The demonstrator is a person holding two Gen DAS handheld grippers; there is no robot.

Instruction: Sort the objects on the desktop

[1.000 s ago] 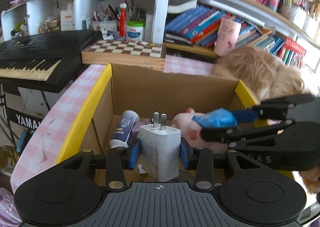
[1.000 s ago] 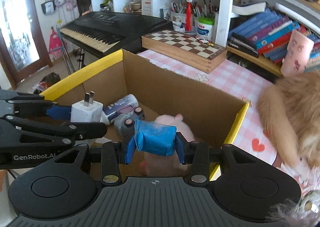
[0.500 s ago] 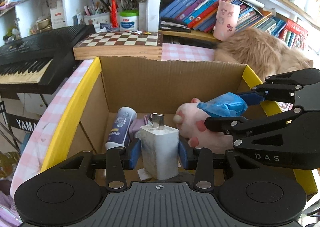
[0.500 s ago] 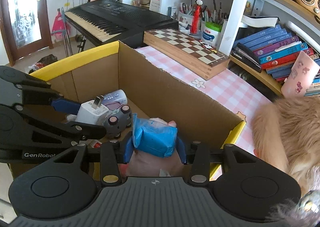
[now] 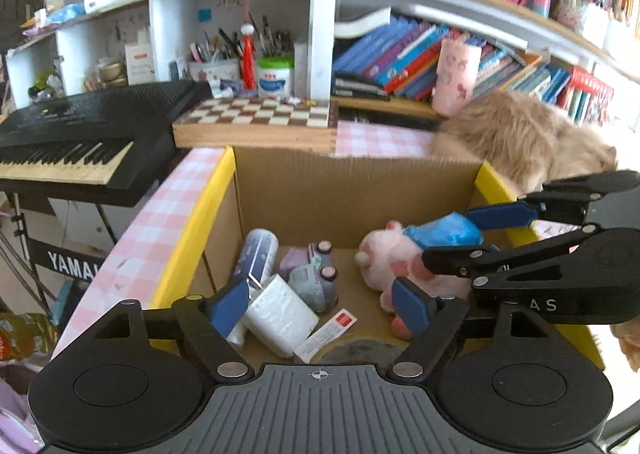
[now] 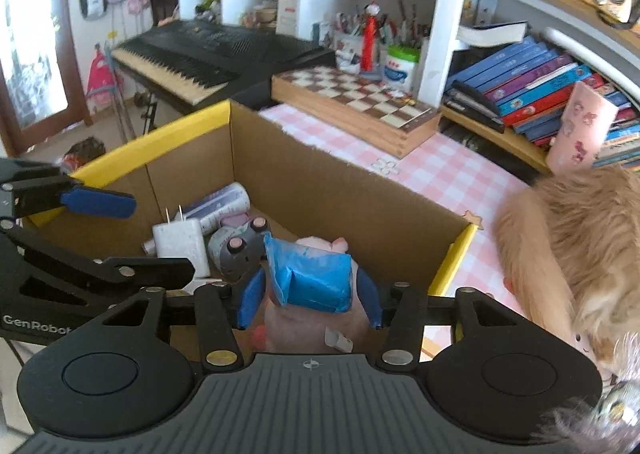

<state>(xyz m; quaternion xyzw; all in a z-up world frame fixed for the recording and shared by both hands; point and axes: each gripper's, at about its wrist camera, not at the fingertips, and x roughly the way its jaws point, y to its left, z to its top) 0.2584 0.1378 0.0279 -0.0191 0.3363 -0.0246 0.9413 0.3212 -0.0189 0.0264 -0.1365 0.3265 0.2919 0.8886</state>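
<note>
My left fingers (image 5: 320, 304) have just opened wide; the white charger (image 5: 280, 316) now lies in the cardboard box (image 5: 352, 189). My right fingers (image 6: 308, 300) are loosening around the blue packet (image 6: 316, 274).

Inside one cardboard box (image 5: 352, 189) (yellow-rimmed): one charger (image 5: 280, 314), one tube (image 5: 256, 254), one plush (image 5: 392, 258).

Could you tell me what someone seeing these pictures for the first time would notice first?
The open cardboard box with yellow-taped edges fills the middle, already holding a white plug adapter, a grey toy car and a pink plush toy. Above the plush, the right gripper has a blue packet between its just-opening jaws. The left gripper stands open over the adapter.
</note>
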